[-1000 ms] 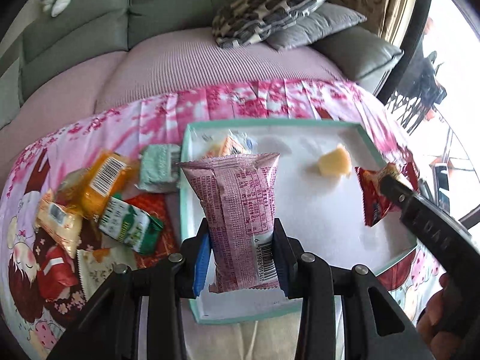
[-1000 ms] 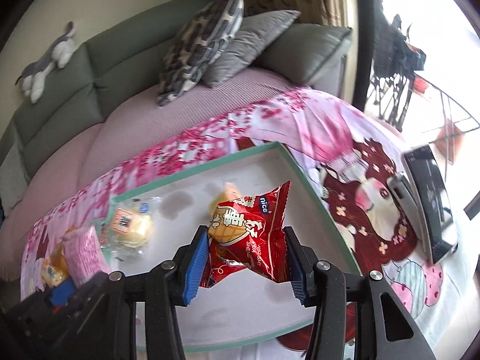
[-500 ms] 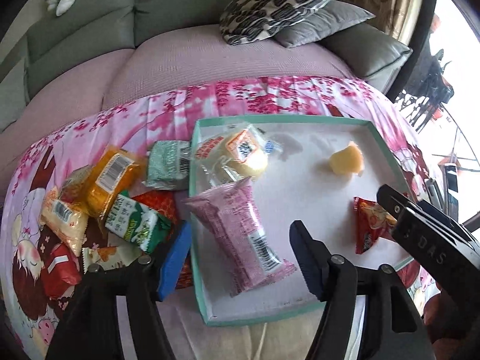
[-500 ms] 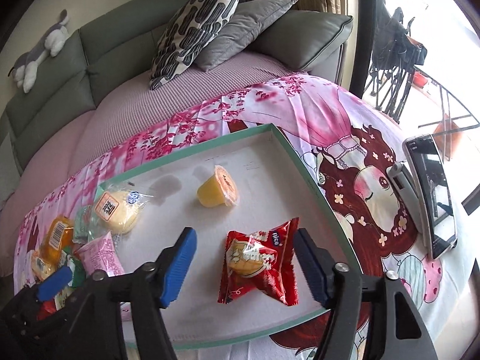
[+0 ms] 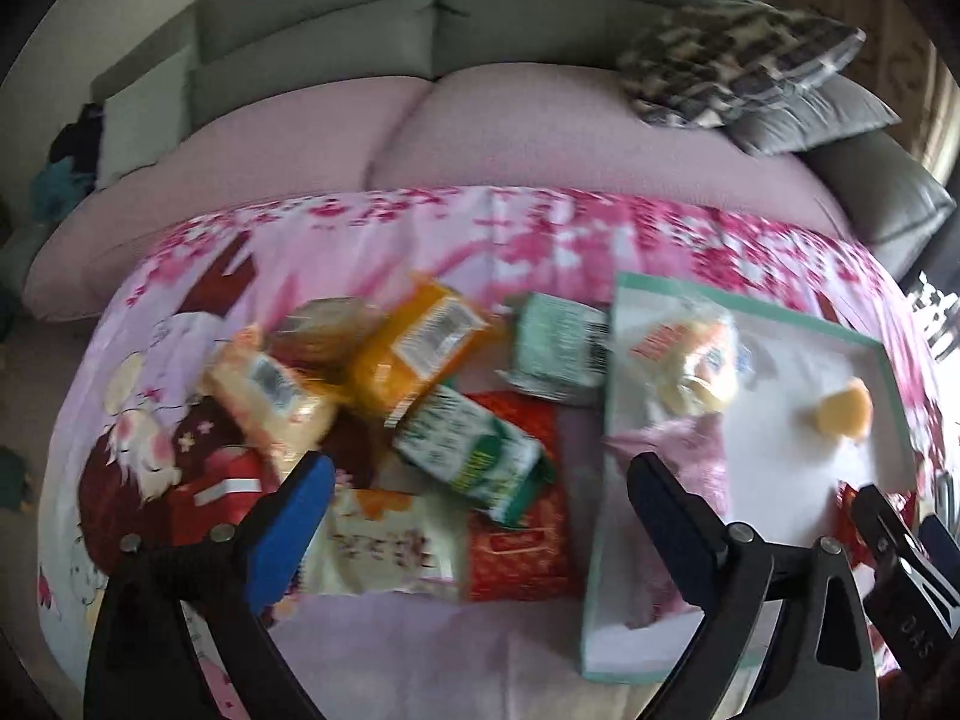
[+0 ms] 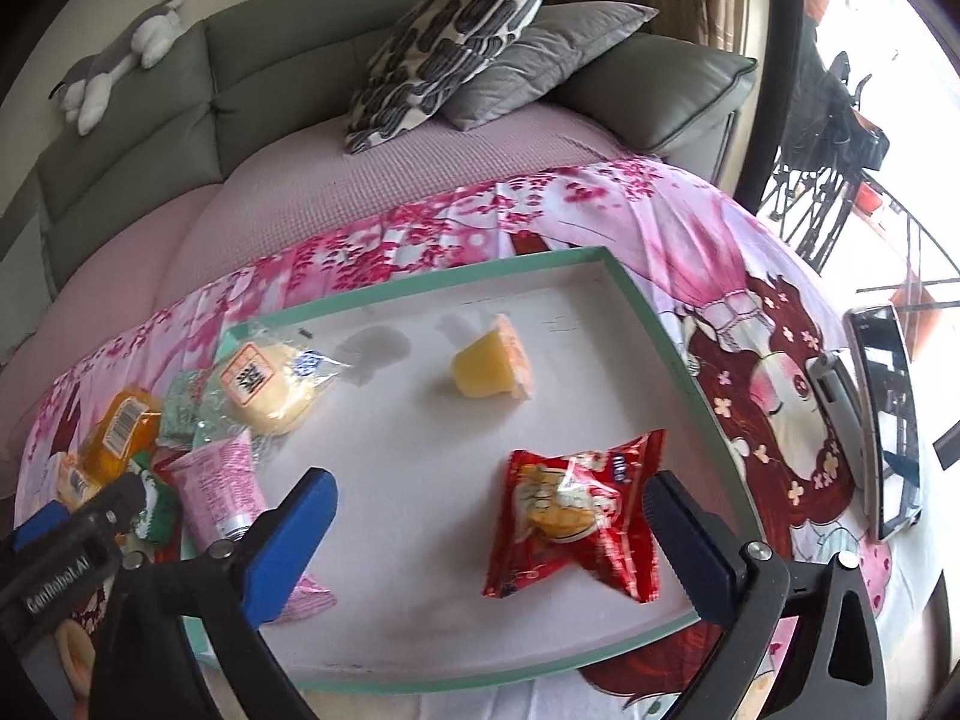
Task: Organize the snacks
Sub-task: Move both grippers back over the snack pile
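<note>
Both my grippers, left point(image 5: 480, 504) and right point(image 6: 489, 507), gape empty. Next: I select a packet point(image 5: 471, 450) left of the tray's point(image 6: 420, 282) edge.

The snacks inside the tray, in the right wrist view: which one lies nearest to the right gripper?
The red packet. It lies between the open fingers of the right gripper; the yellow jelly cup, round bun and pink packet lie farther off.

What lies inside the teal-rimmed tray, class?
Inside the tray lie four snacks: a red packet, a yellow jelly cup, a clear-wrapped bun and a pink packet, whose near end the right gripper's finger hides.
</note>
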{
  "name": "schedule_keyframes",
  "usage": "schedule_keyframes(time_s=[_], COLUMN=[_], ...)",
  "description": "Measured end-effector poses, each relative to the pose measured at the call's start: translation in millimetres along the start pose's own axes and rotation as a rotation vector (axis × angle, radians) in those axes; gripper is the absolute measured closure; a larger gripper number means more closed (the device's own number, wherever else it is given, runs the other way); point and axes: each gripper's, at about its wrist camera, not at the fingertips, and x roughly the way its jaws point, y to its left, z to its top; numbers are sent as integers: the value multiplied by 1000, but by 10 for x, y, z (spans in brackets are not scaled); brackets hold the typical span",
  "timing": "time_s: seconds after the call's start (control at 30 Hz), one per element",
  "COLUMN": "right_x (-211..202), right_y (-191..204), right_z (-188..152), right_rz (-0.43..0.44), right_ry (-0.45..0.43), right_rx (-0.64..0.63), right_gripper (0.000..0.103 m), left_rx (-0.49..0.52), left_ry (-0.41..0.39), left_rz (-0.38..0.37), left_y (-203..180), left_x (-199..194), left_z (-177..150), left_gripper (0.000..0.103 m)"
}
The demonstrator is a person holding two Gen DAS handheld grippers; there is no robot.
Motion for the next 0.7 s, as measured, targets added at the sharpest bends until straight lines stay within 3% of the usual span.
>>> schedule_keyframes(time_s=[0.3, 0.7], right_x=[38, -46], right_y=[175, 397], right_z=[-33, -81], right_rz=[29, 63], right_ry=[19, -8], right_rx=[-37, -56], right_gripper=[0, 0], left_rx=[-29, -46], left_ry=[44, 37], left_rz=[38, 90], left_y=[259, 719], left_x=[46, -19], left_z=[-15, 37], left_gripper=[5, 5])
